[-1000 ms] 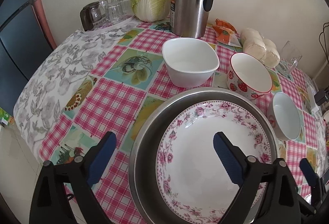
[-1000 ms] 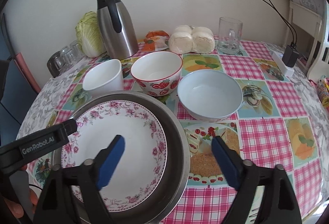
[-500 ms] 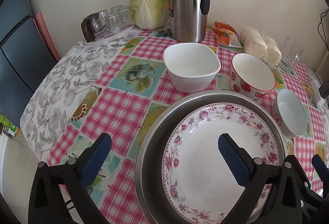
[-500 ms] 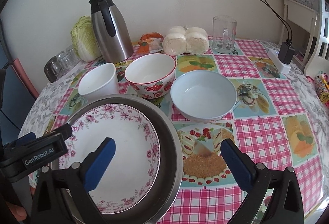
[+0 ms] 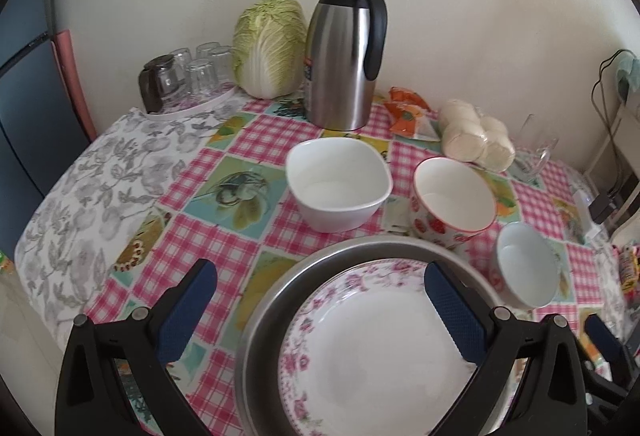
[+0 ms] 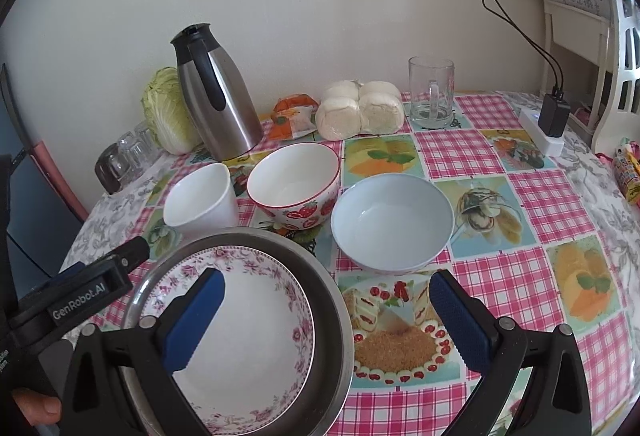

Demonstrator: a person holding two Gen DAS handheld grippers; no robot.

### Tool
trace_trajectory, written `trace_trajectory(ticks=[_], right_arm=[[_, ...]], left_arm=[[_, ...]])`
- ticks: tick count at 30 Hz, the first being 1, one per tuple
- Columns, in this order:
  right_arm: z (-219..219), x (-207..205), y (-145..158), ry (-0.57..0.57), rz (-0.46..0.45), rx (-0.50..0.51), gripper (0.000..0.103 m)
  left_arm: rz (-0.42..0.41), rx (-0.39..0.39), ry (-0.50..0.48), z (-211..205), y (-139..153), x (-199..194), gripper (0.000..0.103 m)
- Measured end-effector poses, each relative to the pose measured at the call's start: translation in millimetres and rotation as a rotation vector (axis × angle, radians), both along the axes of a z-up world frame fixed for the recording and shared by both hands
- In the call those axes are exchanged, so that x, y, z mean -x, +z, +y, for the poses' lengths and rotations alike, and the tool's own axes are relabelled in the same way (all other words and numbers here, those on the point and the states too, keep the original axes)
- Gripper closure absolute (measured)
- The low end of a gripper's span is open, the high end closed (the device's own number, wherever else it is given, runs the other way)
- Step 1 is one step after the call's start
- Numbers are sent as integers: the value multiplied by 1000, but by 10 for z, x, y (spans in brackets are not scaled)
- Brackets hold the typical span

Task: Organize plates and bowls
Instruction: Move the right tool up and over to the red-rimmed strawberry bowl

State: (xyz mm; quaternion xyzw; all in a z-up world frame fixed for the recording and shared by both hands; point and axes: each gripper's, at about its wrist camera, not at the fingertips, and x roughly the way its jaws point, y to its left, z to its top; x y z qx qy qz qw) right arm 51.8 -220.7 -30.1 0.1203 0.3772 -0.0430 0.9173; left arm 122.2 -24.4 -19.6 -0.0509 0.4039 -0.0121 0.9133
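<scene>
The surface (image 6: 560, 196) carries a pink checked cloth. At its near edge stands a wide metal basin (image 6: 340, 320), and a flowered plate (image 6: 256, 340) lies inside it. Behind the basin three bowls stand in a row: a pale blue bowl (image 6: 392, 224), a strawberry bowl (image 6: 294, 184) and a white square bowl (image 5: 338, 184); they are close together. A steel jug (image 5: 346, 52) stands by the wall. The left gripper (image 5: 316, 312) is wide open above the basin's left rim and holds nothing. The right gripper (image 6: 326, 316) is also wide open and empty, above the basin's right rim.
</scene>
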Motion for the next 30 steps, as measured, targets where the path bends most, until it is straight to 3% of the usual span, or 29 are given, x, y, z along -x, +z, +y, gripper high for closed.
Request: trace_trajectory(ticks=[9, 15, 19, 23, 30], right_arm=[[-125, -236, 268, 17, -1, 27, 0], [-133, -507, 547, 45, -26, 70, 0], [-114, -703, 751, 68, -37, 100, 0], [-160, -923, 952, 83, -29, 130, 0], [-360, -1289, 1120, 60, 19, 132, 0]], left_arm=[[-75, -1, -79, -52, 251, -207, 0], [-84, -53, -83, -32, 394, -437, 0], [-34, -3, -47, 54, 435, -650, 0], [52, 158, -47, 92, 360, -824, 0], [125, 280, -83, -235, 172, -1033, 0]])
